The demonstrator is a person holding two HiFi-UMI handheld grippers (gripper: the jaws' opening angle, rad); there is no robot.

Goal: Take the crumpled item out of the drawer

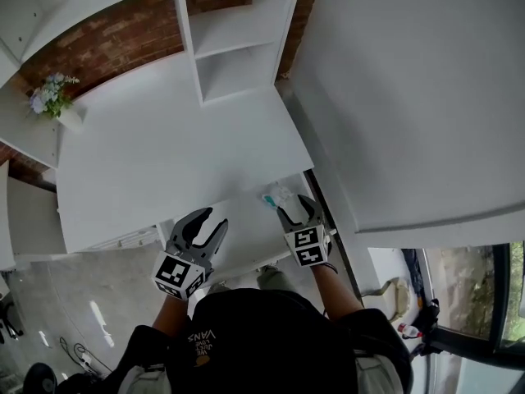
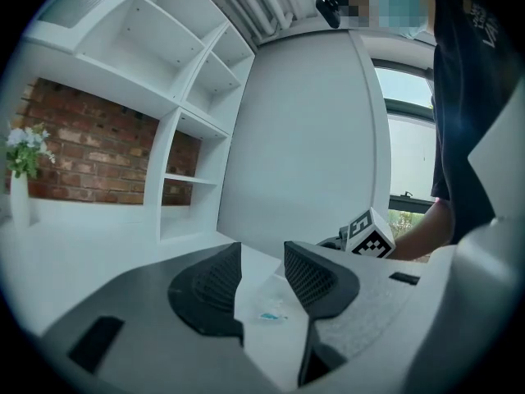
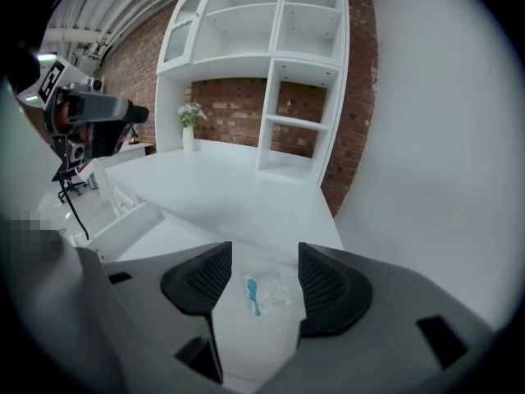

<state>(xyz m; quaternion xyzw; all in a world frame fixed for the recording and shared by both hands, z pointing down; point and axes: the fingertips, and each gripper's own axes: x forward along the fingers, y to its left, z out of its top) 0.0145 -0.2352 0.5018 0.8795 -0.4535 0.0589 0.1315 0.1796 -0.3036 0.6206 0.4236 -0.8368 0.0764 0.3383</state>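
Note:
A small crumpled clear wrapper with a teal mark (image 1: 275,196) lies in the open white drawer (image 1: 242,224) under the front edge of the desk (image 1: 164,154). My right gripper (image 1: 296,211) hovers just short of it, open; in the right gripper view the wrapper (image 3: 264,292) lies between and beyond the jaws of that gripper (image 3: 264,257), untouched. My left gripper (image 1: 202,226) is open over the drawer's left part, empty. In the left gripper view the wrapper (image 2: 271,312) shows past the open gripper (image 2: 262,257), with the right gripper's marker cube (image 2: 367,235) behind.
A white shelf unit (image 1: 238,39) stands at the back of the desk against a brick wall. A vase of flowers (image 1: 53,97) sits at the far left. A tall white panel (image 1: 410,97) rises close on the right. Another drawer front (image 1: 123,239) juts out at left.

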